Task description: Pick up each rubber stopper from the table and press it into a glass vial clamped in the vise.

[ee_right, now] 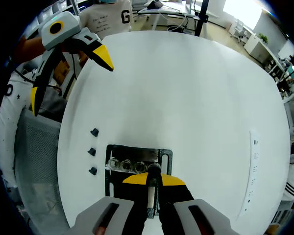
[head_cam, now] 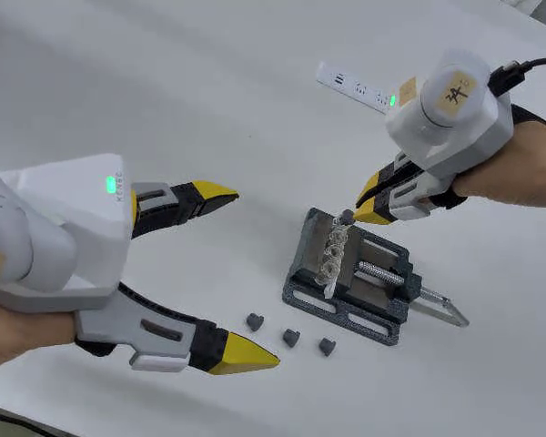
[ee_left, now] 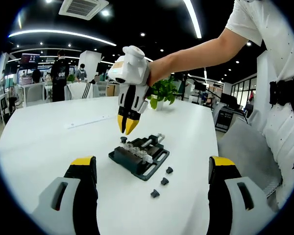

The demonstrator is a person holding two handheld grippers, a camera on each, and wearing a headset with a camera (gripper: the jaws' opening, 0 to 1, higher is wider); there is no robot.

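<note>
Step in hand: seating a stopper. The right gripper [head_cam: 364, 213] is pointing steeply down over the vise [head_cam: 346, 315], which is sitting mid-bench, well in from every edge of the bench [head_cam: 164, 109]. Its jaws are closed together, and the tips are meeting a dark stopper [head_cam: 346, 217] on top of the end one of the row of glass vials [head_cam: 331, 255], the end farthest from the person. Whether the tips are pinching the stopper or only bearing on it cannot be told from these views. In the right gripper view the other three vial mouths are showing open and clear. The left gripper [head_cam: 229, 273] is hovering wide open and empty over the near left of the bench, gripping nothing. Three loose stoppers [head_cam: 291, 337] are lying in a short line between the vise and the near edge of the bench. Judgement: one of four is being seated and three are to come. To do this step well, the push should probably run straight down the vial's axis, with the stopper centred on the mouth. A slanted push is likely to cock the stopper or load the glass sideways. Pressure is best added gently and stopped once the stopper is sitting level.
</note>
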